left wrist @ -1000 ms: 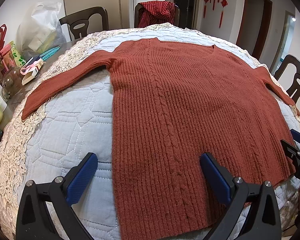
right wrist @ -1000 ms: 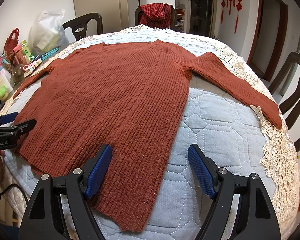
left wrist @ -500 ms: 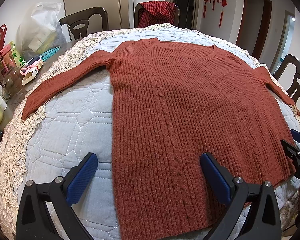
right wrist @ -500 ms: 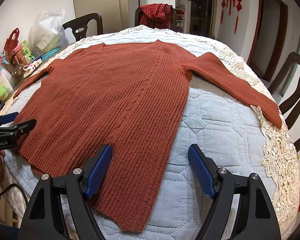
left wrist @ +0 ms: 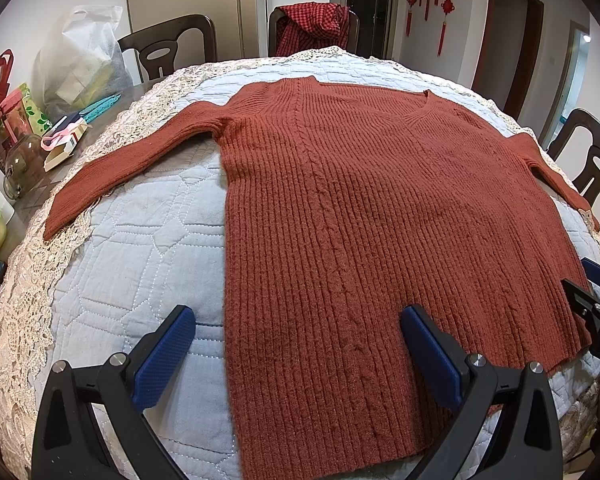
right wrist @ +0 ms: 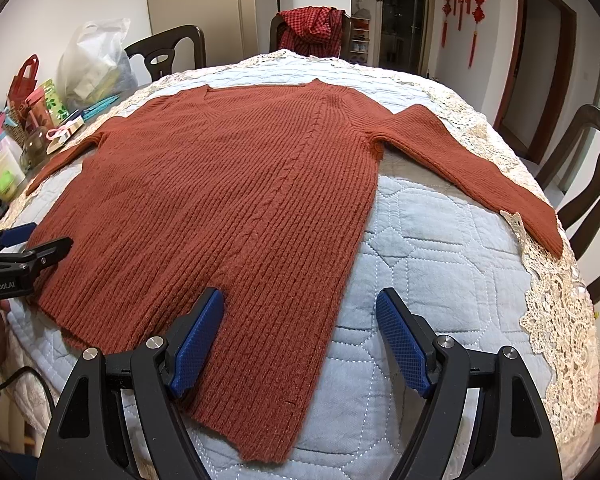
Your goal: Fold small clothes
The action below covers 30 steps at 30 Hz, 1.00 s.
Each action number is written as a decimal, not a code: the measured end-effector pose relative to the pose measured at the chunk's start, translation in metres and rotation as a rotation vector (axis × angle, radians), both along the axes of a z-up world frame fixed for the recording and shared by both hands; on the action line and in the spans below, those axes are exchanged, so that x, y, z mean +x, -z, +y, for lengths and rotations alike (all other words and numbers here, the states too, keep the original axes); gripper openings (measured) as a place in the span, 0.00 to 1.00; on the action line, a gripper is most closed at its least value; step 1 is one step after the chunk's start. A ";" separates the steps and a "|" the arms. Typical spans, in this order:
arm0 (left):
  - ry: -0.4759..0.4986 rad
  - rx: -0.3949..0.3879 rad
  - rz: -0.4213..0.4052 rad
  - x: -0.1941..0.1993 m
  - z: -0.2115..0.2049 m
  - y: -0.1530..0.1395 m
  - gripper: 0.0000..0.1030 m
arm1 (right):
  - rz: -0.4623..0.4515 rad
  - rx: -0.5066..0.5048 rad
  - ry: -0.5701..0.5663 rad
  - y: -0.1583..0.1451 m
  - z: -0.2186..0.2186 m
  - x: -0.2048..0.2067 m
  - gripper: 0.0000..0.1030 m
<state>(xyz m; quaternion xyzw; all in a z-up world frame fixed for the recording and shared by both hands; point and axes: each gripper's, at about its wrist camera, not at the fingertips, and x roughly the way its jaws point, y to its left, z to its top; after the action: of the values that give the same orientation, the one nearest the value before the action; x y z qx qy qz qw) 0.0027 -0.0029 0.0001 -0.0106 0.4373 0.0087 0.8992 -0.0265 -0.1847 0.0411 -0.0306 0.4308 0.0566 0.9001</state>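
I am holding both sets of fingers spread wide and empty above the near hem of the rust sweater point(left wrist: 380, 208), which is lying flat, sleeves out, on the quilted bench point(left wrist: 140, 248). My left gripper point(left wrist: 296, 344) is straddling the left hem edge, my right gripper point(right wrist: 300, 328) the right edge. The loose knit could stretch or bunch if I am pinching only one layer. Nothing is differing from the earlier frames; both grippers are staying put.
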 end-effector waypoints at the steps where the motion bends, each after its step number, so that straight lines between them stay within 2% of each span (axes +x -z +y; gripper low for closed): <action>1: 0.000 0.000 -0.001 0.000 0.000 0.000 1.00 | 0.000 -0.001 0.000 0.000 0.000 0.000 0.76; 30: 0.000 0.001 -0.001 0.001 0.000 -0.001 1.00 | 0.008 -0.004 0.002 0.000 0.001 0.001 0.76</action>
<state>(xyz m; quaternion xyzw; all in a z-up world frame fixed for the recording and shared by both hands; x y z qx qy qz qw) 0.0036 -0.0028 0.0012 -0.0100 0.4368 0.0089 0.8995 -0.0260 -0.1838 0.0412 -0.0317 0.4346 0.0550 0.8984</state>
